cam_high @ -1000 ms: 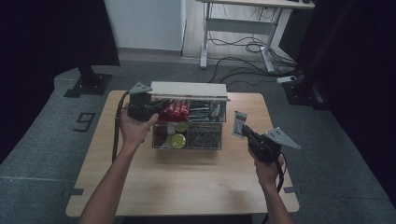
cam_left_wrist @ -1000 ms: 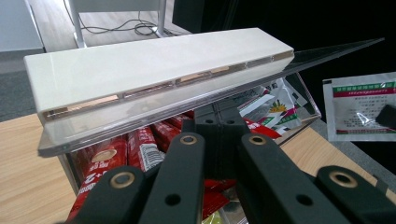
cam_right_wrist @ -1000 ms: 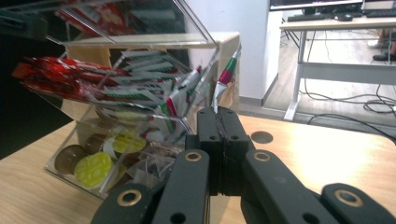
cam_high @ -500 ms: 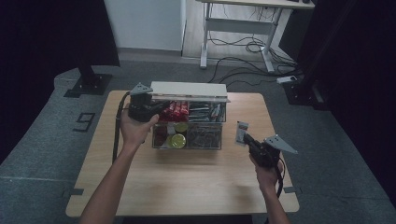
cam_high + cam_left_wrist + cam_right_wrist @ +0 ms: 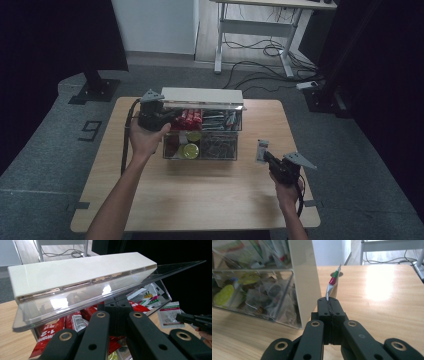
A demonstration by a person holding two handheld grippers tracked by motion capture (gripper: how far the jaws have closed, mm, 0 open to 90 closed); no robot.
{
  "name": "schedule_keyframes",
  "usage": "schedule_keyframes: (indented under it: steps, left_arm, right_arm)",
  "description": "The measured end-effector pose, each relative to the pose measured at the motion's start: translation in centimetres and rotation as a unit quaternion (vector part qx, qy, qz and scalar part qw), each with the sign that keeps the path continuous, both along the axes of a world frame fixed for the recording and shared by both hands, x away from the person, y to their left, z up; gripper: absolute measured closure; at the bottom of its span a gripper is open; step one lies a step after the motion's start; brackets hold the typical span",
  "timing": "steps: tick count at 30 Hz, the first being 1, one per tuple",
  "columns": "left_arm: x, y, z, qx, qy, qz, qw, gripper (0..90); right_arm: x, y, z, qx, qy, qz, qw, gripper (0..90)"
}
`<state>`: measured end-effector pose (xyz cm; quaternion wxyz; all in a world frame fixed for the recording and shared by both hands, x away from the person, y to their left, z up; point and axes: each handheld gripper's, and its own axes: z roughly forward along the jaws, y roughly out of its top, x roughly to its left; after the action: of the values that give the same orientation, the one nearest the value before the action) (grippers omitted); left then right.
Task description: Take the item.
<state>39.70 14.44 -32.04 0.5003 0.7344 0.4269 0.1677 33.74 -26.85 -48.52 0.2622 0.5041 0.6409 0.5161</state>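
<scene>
A clear compartment box [image 5: 220,148] stands at the middle of the wooden table, with red packets [image 5: 189,119] and other small goods inside. Its clear lid with a white bar [image 5: 202,97] is tilted up. At the box's left end my left gripper [image 5: 167,116] is shut on the lid's edge [image 5: 75,307], its tips [image 5: 117,305] just under the flap. Right of the box, low over the table, my right gripper [image 5: 266,156] is shut on a small silver sachet [image 5: 262,149]. The sachet [image 5: 333,286] stands on edge above the closed jaws [image 5: 329,301], beside the box's white end wall [image 5: 304,277].
The table's right edge [image 5: 300,165] runs close to my right hand. Bare wood [image 5: 200,195] lies in front of the box. Behind the table are a white desk frame [image 5: 255,30] and floor cables [image 5: 260,75]; a black stand base [image 5: 92,90] sits at the back left.
My right gripper has sunk toward the tabletop with the sachet in it. The left gripper and the raised lid have not moved.
</scene>
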Motion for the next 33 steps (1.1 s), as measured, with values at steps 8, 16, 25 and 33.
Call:
schedule_keyframes:
  steps: [8,16,25,33]
  left_arm:
    - [0.0,0.0,-0.1,0.0,0.001,0.0,1.0,90.0]
    - [0.0,0.0,-0.1,-0.001,0.001,-0.001,1.0,90.0]
    - [0.0,0.1,-0.3,0.0,0.002,0.0,1.0,90.0]
    - [0.0,0.1,-0.4,0.001,0.003,0.0,1.0,90.0]
  right_arm:
    - [0.1,-0.6,-1.8,-0.009,0.021,-0.009,0.9997,89.1]
    - [0.4,-1.3,-3.3,-0.017,0.044,-0.019,0.9987,89.1]
    - [0.6,-1.9,-4.3,-0.019,0.06,-0.029,0.9976,89.0]
    - [1.0,-2.9,-5.1,-0.018,0.078,-0.046,0.9957,88.5]
